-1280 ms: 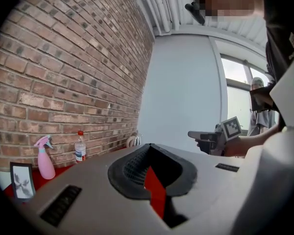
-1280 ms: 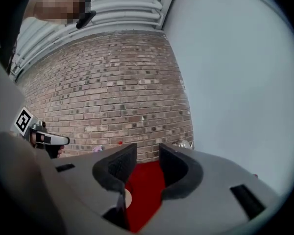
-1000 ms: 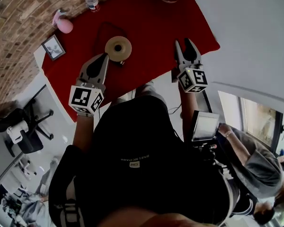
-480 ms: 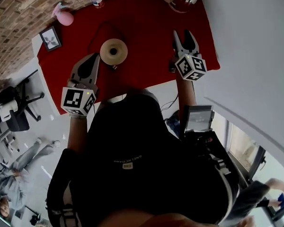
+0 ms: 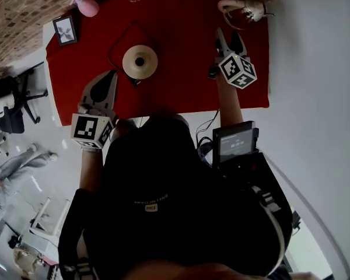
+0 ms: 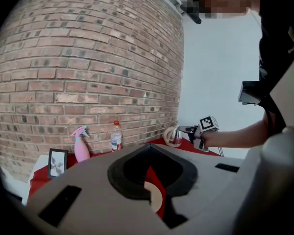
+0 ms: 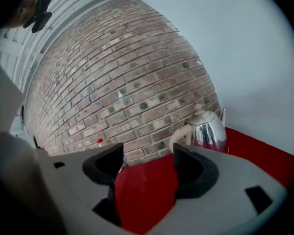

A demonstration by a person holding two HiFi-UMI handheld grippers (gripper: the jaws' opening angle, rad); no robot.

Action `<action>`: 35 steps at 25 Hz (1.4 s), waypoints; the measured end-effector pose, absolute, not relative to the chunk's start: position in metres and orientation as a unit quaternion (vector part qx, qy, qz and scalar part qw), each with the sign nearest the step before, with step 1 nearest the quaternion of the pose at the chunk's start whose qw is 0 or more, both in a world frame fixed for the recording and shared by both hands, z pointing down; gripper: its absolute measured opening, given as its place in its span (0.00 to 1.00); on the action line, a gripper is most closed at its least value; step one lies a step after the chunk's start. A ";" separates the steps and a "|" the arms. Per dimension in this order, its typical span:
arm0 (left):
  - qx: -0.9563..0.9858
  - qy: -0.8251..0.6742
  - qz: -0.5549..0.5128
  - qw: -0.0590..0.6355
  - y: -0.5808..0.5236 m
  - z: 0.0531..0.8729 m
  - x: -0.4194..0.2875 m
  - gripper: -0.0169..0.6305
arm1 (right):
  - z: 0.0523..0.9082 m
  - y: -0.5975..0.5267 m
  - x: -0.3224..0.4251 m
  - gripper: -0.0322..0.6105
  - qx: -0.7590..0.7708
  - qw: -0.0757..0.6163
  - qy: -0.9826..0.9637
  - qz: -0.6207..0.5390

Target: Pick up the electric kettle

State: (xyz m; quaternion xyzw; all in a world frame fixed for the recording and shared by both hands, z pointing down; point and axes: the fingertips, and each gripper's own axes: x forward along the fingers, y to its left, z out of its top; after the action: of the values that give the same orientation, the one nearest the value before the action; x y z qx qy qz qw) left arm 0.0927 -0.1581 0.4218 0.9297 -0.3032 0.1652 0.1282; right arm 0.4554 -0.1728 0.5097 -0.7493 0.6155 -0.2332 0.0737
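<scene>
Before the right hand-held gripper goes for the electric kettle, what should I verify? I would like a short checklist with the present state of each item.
1. Right hand-held gripper open and empty: ok. Its jaws have just been opening, and only red cloth shows between them.
2. Electric kettle upright by the brick wall: ok.
3. Cream handle in view ahead of the jaws, nothing in the way: ok.
4. Jaws around the handle: not ok. They are apart from it.
5. Left hand-held gripper shut and away from the kettle, beside the kettle base: ok.
6. How full the kettle is: cannot tell.
</scene>
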 end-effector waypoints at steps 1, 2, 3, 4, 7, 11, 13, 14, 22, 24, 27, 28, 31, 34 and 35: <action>0.925 -0.312 0.171 0.131 -0.157 0.424 0.091 0.04 | 0.515 -0.180 0.458 0.53 -0.746 0.073 0.617 -0.237; 0.921 -0.318 0.178 0.134 -0.157 0.426 0.089 0.04 | 0.519 -0.186 0.461 0.54 -0.745 0.071 0.618 -0.240; 0.918 -0.323 0.186 0.136 -0.157 0.430 0.088 0.04 | 0.525 -0.192 0.465 0.54 -0.744 0.070 0.619 -0.241; 0.914 -0.327 0.194 0.139 -0.156 0.434 0.086 0.04 | 0.530 -0.197 0.469 0.54 -0.744 0.068 0.619 -0.242; 0.905 -0.344 0.204 0.144 -0.151 0.442 0.082 0.04 | 0.549 -0.211 0.474 0.54 -0.741 0.060 0.622 -0.245; 0.897 -0.373 0.188 0.146 -0.151 0.442 0.078 0.04 | 0.568 -0.230 0.478 0.54 -0.738 0.049 0.625 -0.251; 0.891 -0.383 0.194 0.149 -0.149 0.445 0.075 0.04 | 0.576 -0.239 0.480 0.54 -0.736 0.044 0.626 -0.252; 0.888 -0.387 0.196 0.150 -0.148 0.446 0.074 0.04 | 0.579 -0.243 0.482 0.54 -0.737 0.042 0.626 -0.252; 0.867 -0.419 0.212 0.167 -0.152 0.467 0.067 0.04 | 0.608 -0.281 0.519 0.55 -0.765 0.040 0.592 -0.249; 0.864 -0.425 0.212 0.169 -0.149 0.466 0.065 0.04 | 0.608 -0.283 0.523 0.55 -0.769 0.039 0.588 -0.248; 0.860 -0.431 0.211 0.175 -0.146 0.464 0.063 0.04 | 0.610 -0.287 0.528 0.55 -0.773 0.034 0.584 -0.247; 0.858 -0.433 0.212 0.177 -0.147 0.465 0.063 0.04 | 0.610 -0.289 0.530 0.55 -0.775 0.032 0.581 -0.245; 0.856 -0.434 0.213 0.181 -0.147 0.465 0.063 0.04 | 0.611 -0.294 0.534 0.55 -0.782 0.027 0.574 -0.242; 0.854 -0.436 0.215 0.185 -0.147 0.467 0.064 0.04 | 0.614 -0.300 0.540 0.55 -0.789 0.021 0.565 -0.238; 0.853 -0.438 0.215 0.185 -0.147 0.468 0.064 0.04 | 0.616 -0.302 0.542 0.54 -0.792 0.019 0.563 -0.236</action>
State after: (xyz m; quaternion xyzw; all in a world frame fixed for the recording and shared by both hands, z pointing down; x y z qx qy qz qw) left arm 0.0639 -0.1469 0.4681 0.8532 -0.4375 0.2152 0.1854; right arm 0.5420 -0.3020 0.6162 -0.7919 0.5629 -0.2362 0.0187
